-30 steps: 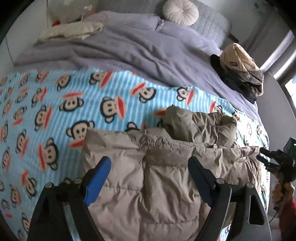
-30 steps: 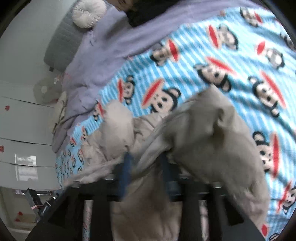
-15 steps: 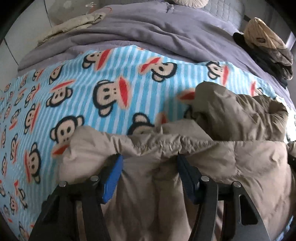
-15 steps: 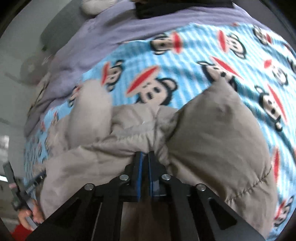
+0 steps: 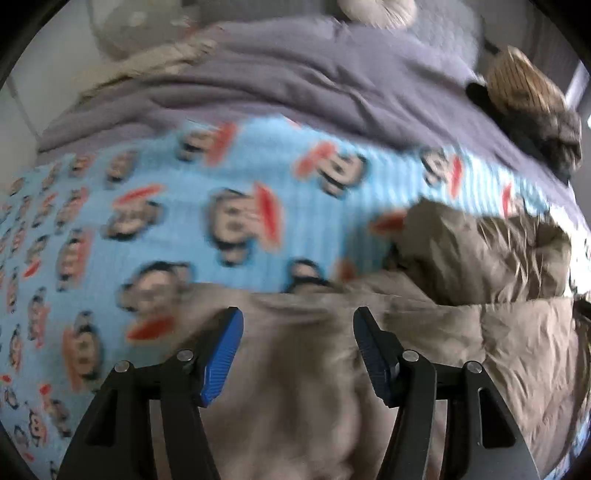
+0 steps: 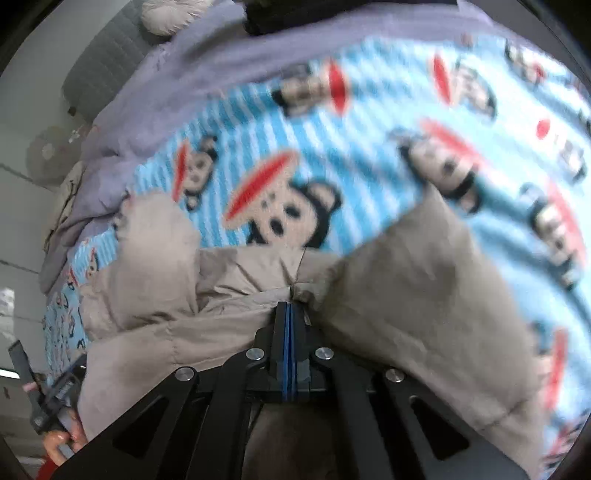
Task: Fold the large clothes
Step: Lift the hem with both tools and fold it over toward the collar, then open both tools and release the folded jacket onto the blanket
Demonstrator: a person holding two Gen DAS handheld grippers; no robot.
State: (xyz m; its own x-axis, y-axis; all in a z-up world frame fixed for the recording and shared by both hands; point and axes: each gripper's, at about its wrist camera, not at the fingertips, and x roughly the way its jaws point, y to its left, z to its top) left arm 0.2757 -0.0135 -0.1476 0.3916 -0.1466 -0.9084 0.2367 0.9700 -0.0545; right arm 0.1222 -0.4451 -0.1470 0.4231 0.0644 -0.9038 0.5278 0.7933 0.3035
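Note:
A beige padded jacket (image 5: 461, 332) lies crumpled on a blue monkey-print blanket (image 5: 184, 221) on the bed. My left gripper (image 5: 297, 325) is open, its blue pads on either side of the jacket's near edge, just above the fabric. In the right wrist view the jacket (image 6: 406, 280) fills the lower half, and my right gripper (image 6: 290, 306) is shut on a fold of the jacket near its middle seam. The left gripper (image 6: 48, 391) and the hand holding it show at the lower left of that view.
A purple-grey duvet (image 5: 314, 74) covers the far half of the bed. A round cream cushion (image 5: 376, 11) lies at the headboard. A pile of dark and tan clothes (image 5: 528, 103) sits at the far right. Cream cloth (image 5: 147, 62) lies at the far left.
My right gripper closed on the jacket fold and stays shut. My left gripper moved forward over the jacket edge, its jaws narrower than a second ago. The view is blurred by motion.

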